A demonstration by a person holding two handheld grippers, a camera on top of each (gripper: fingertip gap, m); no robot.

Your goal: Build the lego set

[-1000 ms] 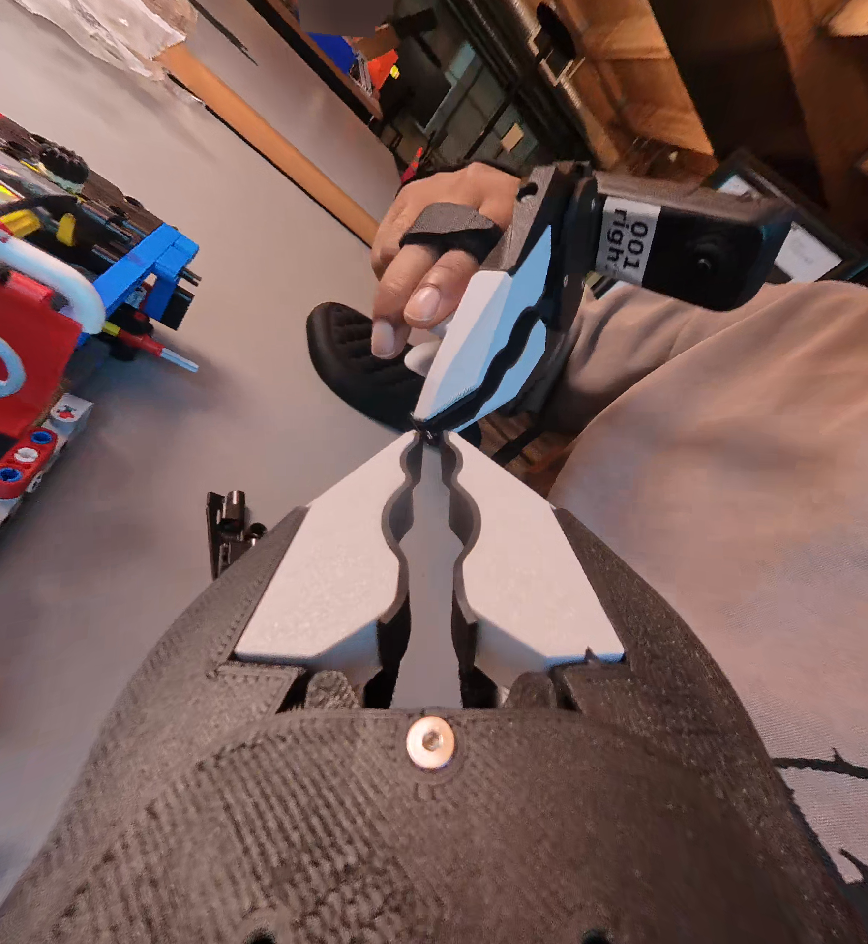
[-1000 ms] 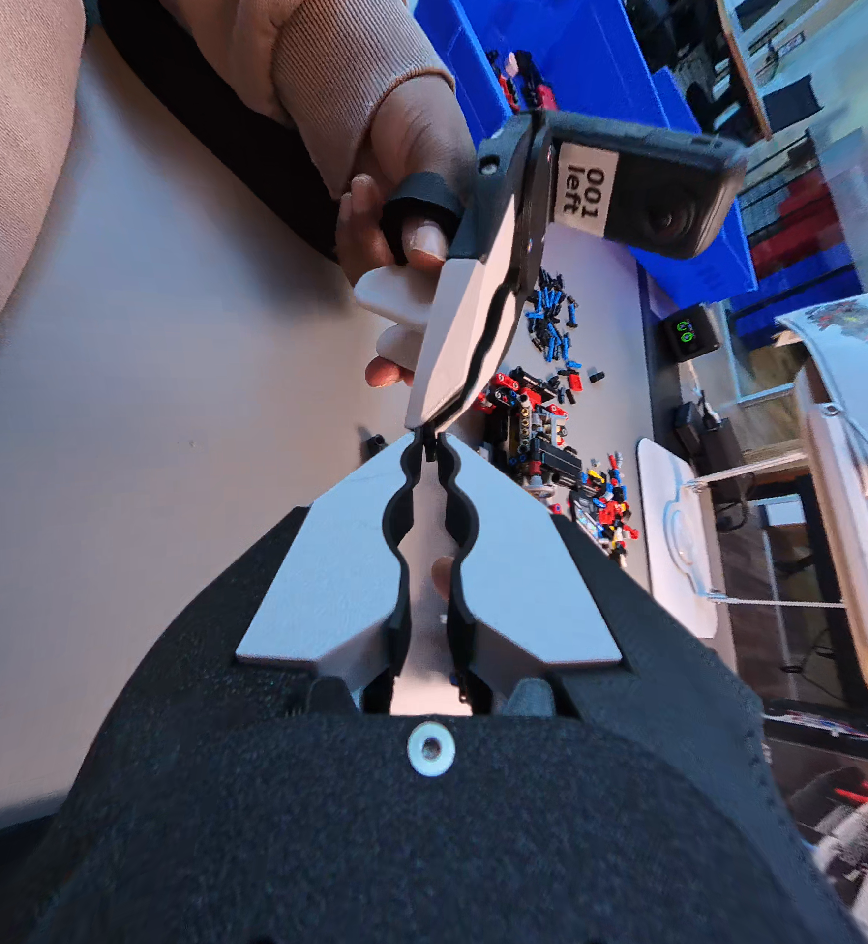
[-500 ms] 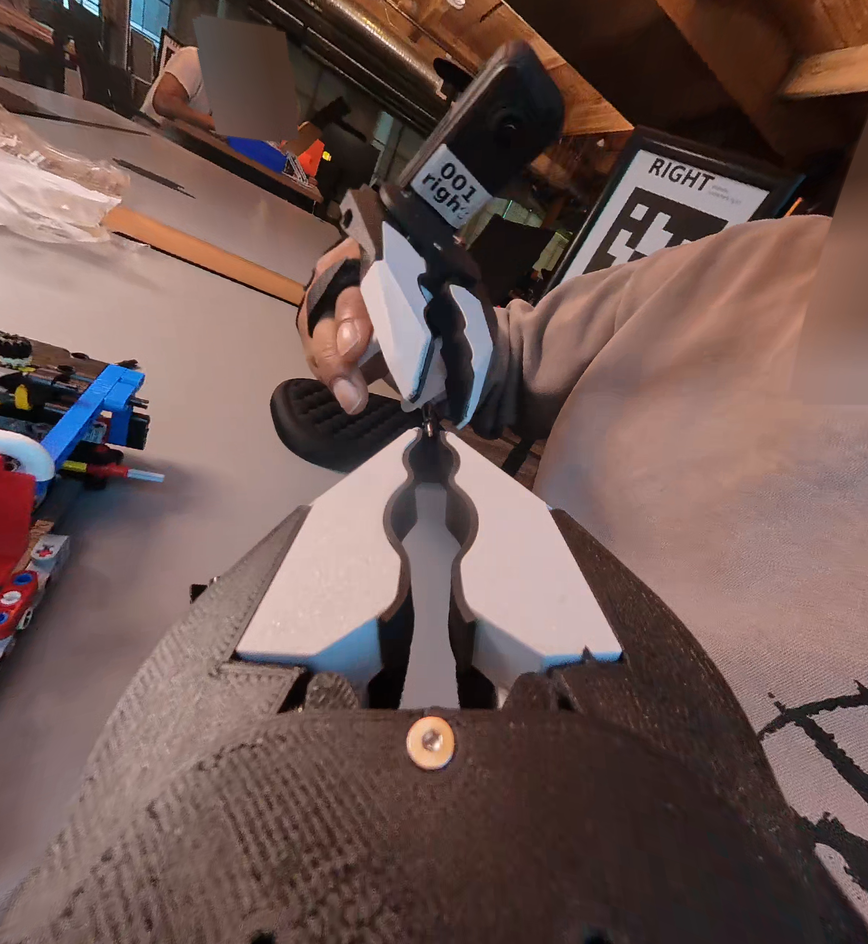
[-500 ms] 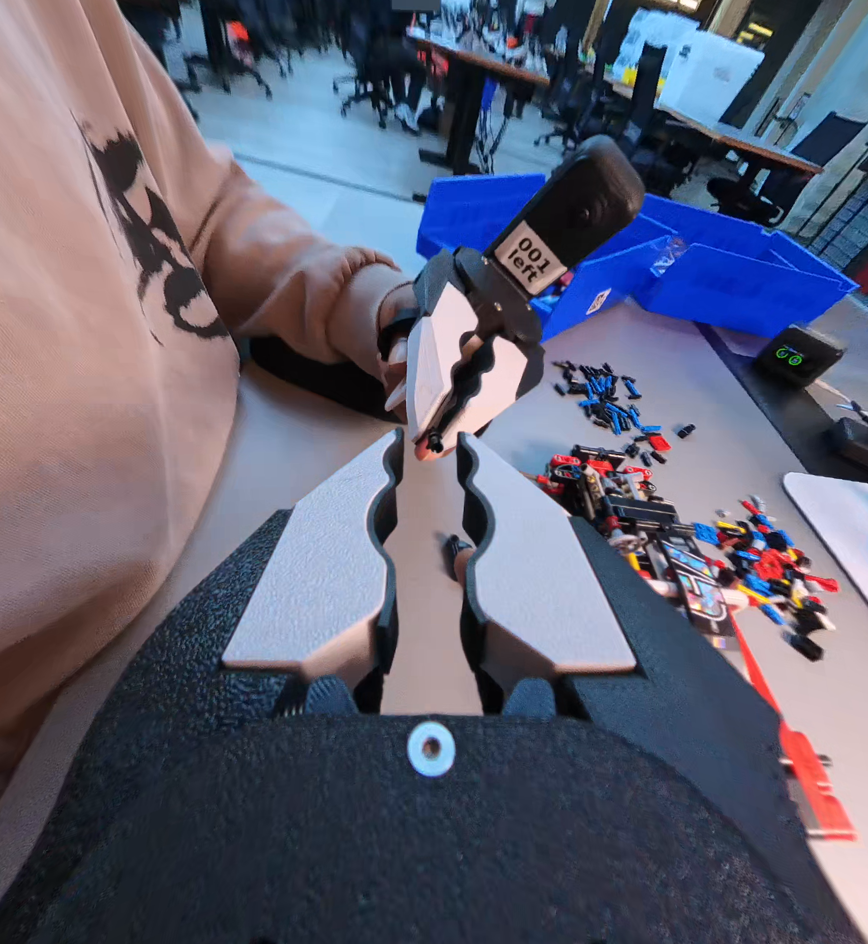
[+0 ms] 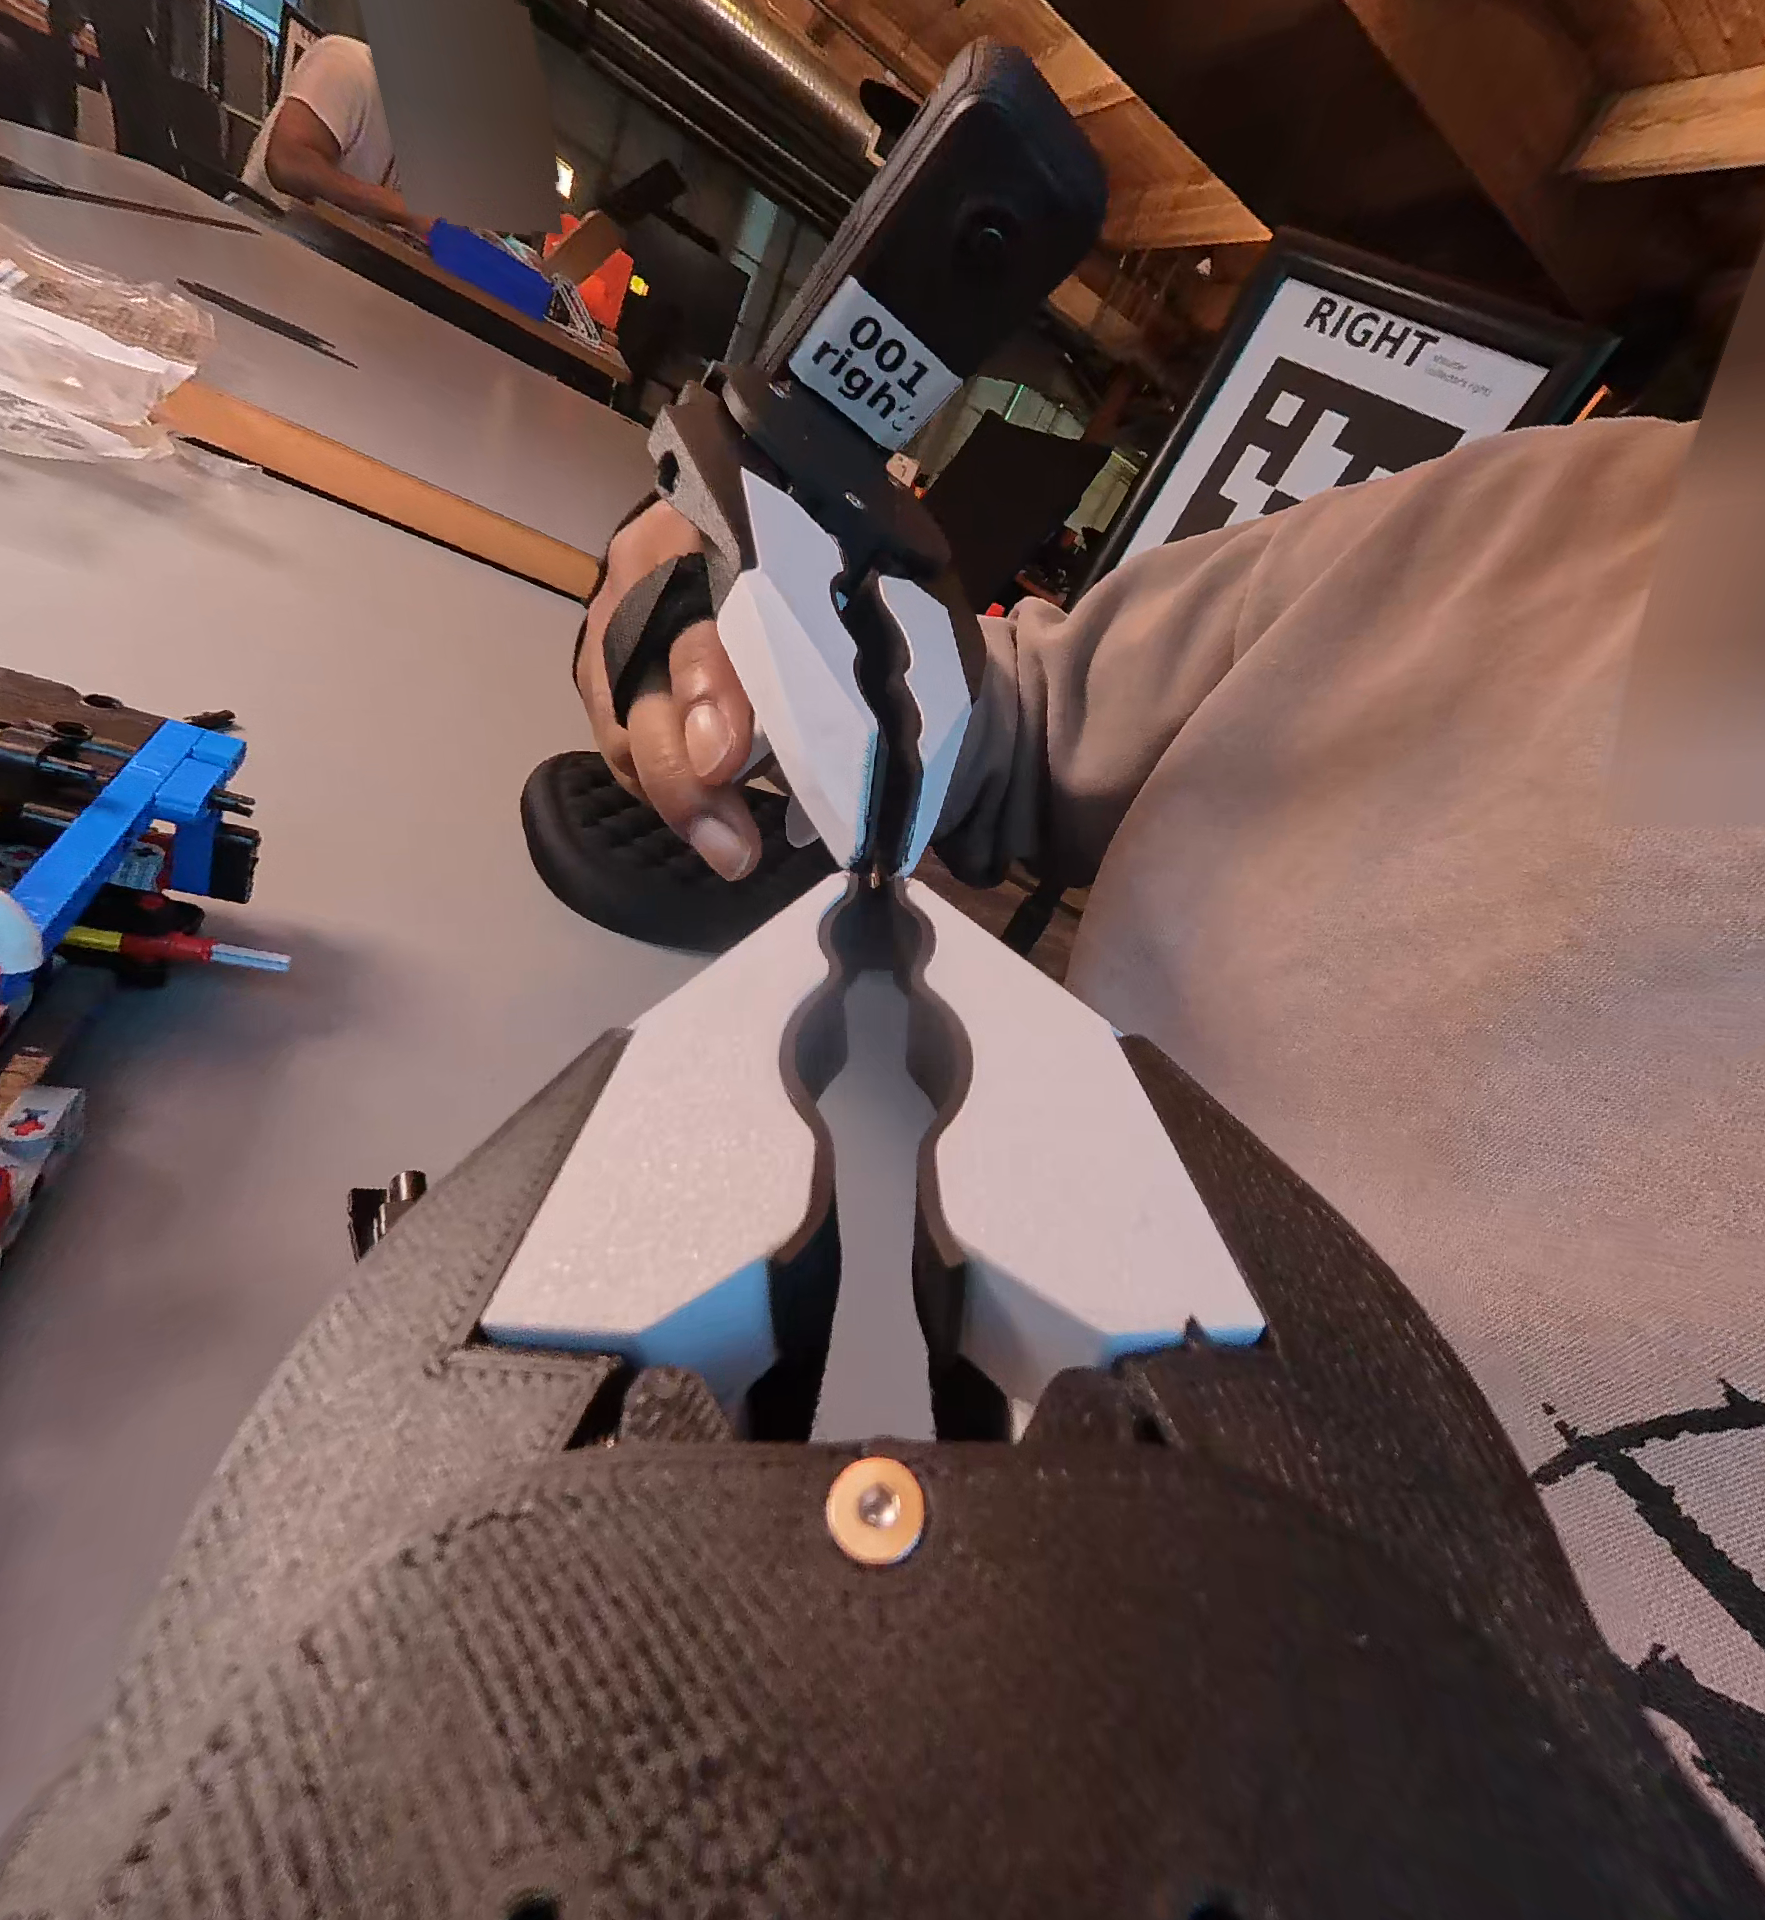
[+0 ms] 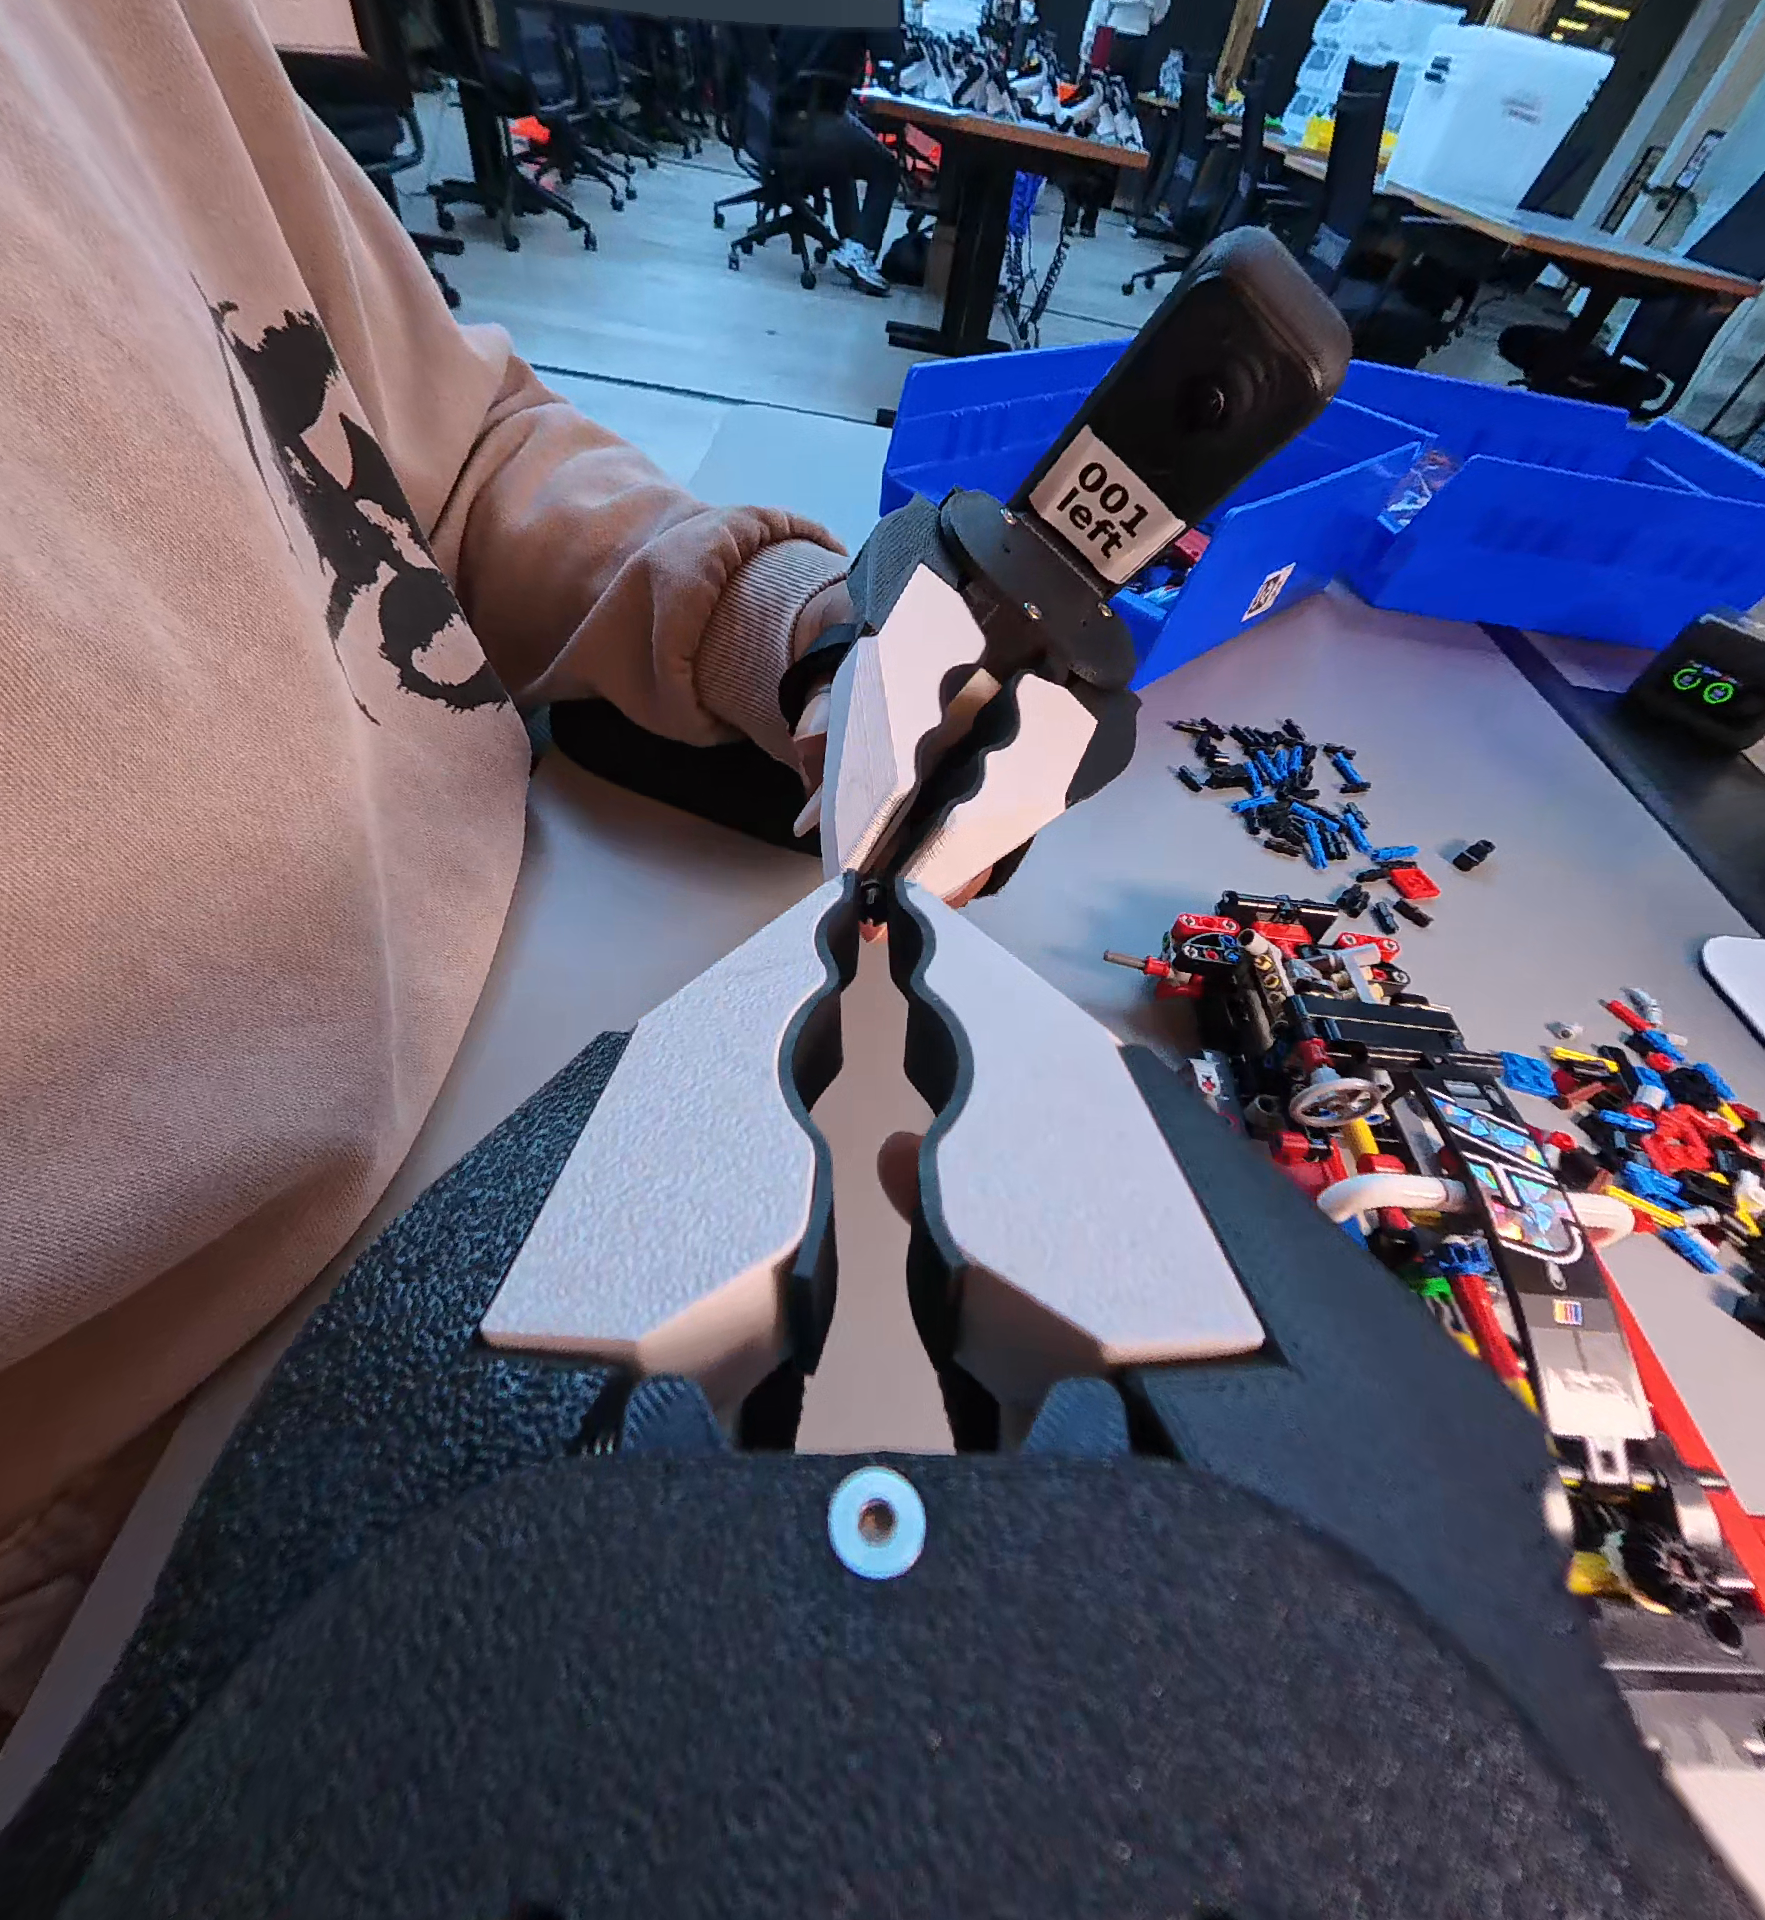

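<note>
In the left wrist view the left gripper (image 5: 873, 883) has its jaws pressed nearly together, the tips nipping a tiny dark piece (image 5: 874, 879) held in the air above the near edge of the desk (image 5: 369, 665). The right gripper (image 5: 876, 860) meets it tip to tip from above, its jaws likewise closed on the same small piece. In the right wrist view that piece (image 6: 870, 896) shows as a short black pin-like part caught between both pairs of tips; what kind of Lego element it is cannot be told. A person's hand (image 5: 686, 748) grips the right gripper's handle, and a beige sleeve (image 6: 639, 613) leads to the hand behind the left gripper (image 6: 883, 868).

Farther along the desk lies the partly built Lego car (image 6: 1377, 1101), black, red and blue, with a white curved tube. Just beside it sits a heap of loose mixed bricks (image 6: 1688, 1132), and beyond, a scatter of small blue and black pins (image 6: 1283, 784). Blue bins (image 6: 1584, 520) stand at the far edge.
</note>
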